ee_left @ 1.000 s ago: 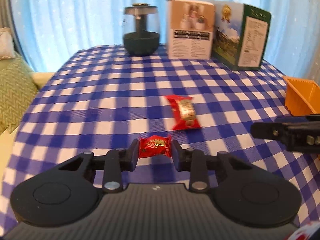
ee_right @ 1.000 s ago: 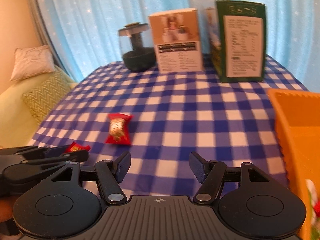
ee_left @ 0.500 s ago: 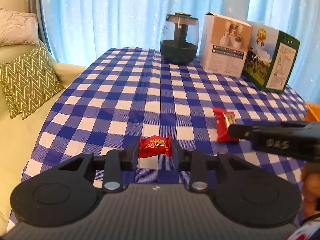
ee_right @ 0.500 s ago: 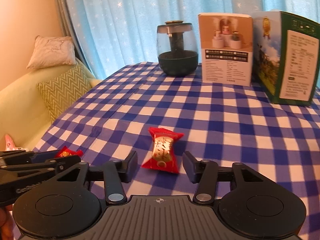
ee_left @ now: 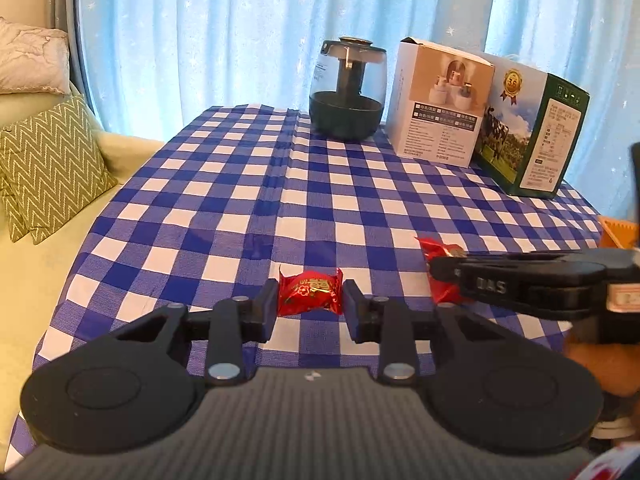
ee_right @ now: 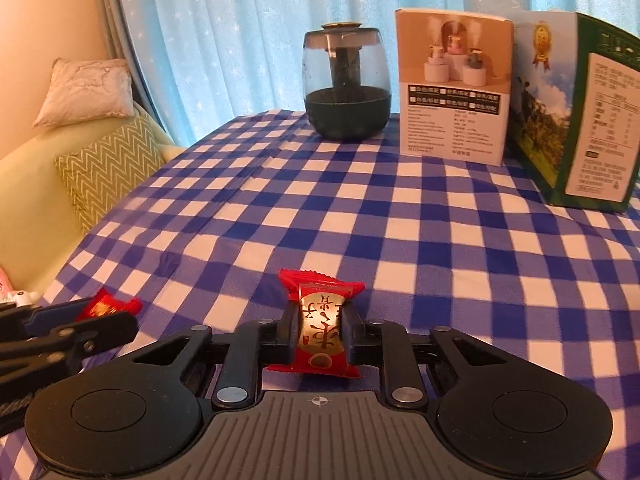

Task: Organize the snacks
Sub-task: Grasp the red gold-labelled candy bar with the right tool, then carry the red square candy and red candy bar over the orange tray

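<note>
My left gripper (ee_left: 310, 302) is shut on a small red candy (ee_left: 310, 294) and holds it over the near part of the blue checked tablecloth (ee_left: 320, 200). My right gripper (ee_right: 320, 328) is shut on a larger red snack packet with a gold label (ee_right: 320, 320), low over the cloth. In the left wrist view the right gripper (ee_left: 436, 272) reaches in from the right with the red packet (ee_left: 438, 250) partly hidden behind it. In the right wrist view the left gripper (ee_right: 120, 322) and its candy (ee_right: 106, 306) show at the lower left.
A dark glass humidifier (ee_left: 347, 88), a white box (ee_left: 440, 100) and a green box (ee_left: 532, 136) stand along the table's far edge. An orange basket's corner (ee_left: 618, 232) shows at the right. A sofa with a zigzag cushion (ee_left: 44, 168) lies left of the table.
My right gripper moved left to the red packet and closed on it. My left gripper, still holding the candy, turned left so the basket slid out to the right edge of its view.
</note>
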